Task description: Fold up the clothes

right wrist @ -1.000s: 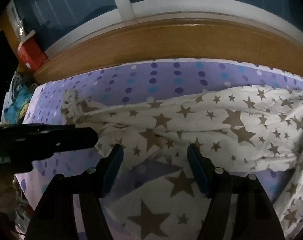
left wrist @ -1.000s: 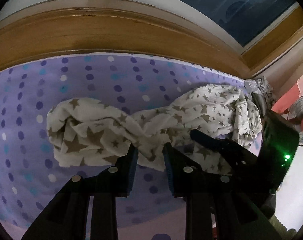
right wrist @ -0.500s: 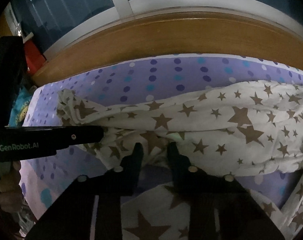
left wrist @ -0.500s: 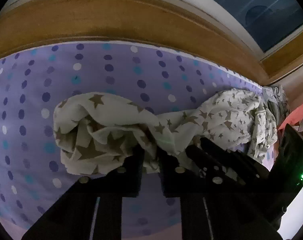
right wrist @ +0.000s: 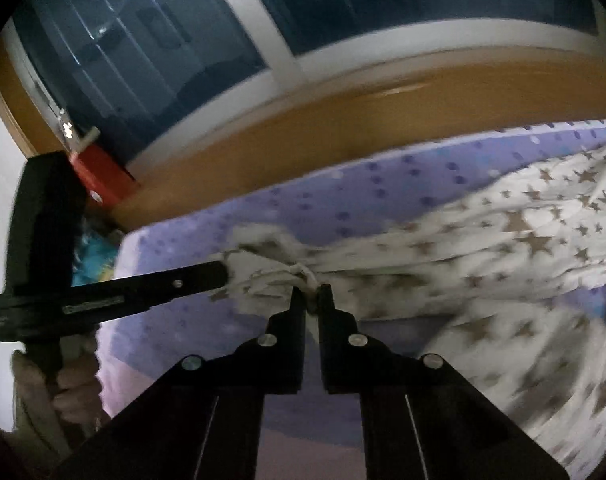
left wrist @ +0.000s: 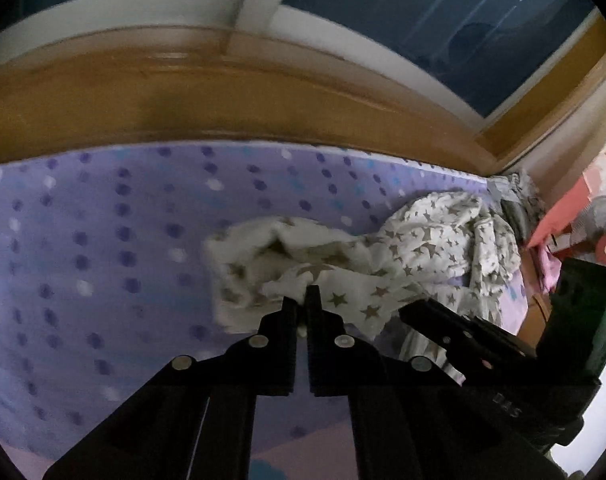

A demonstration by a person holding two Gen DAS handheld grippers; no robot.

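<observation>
A white garment with brown stars (left wrist: 423,248) lies bunched across the purple dotted bedsheet (left wrist: 103,248). My left gripper (left wrist: 302,300) is shut on a pinch of its near edge, and the cloth rises to the fingertips. In the right wrist view the same star garment (right wrist: 503,248) stretches off to the right, and my right gripper (right wrist: 311,294) is shut on a gathered fold of it. The other gripper's black body (right wrist: 115,292) reaches in from the left there, held by a hand (right wrist: 75,392). The right gripper's body (left wrist: 483,344) shows at lower right in the left wrist view.
A wooden bed frame (left wrist: 183,96) runs along the far side under a dark window (left wrist: 423,20). Other clothes (left wrist: 515,200) are piled at the bed's right end beside red and pink things (left wrist: 559,216). A red box (right wrist: 103,176) sits on the sill at left.
Both grippers went from open to shut on the star garment and have lifted and pulled back; the cloth is drawn up and bunched toward the fingertips.
</observation>
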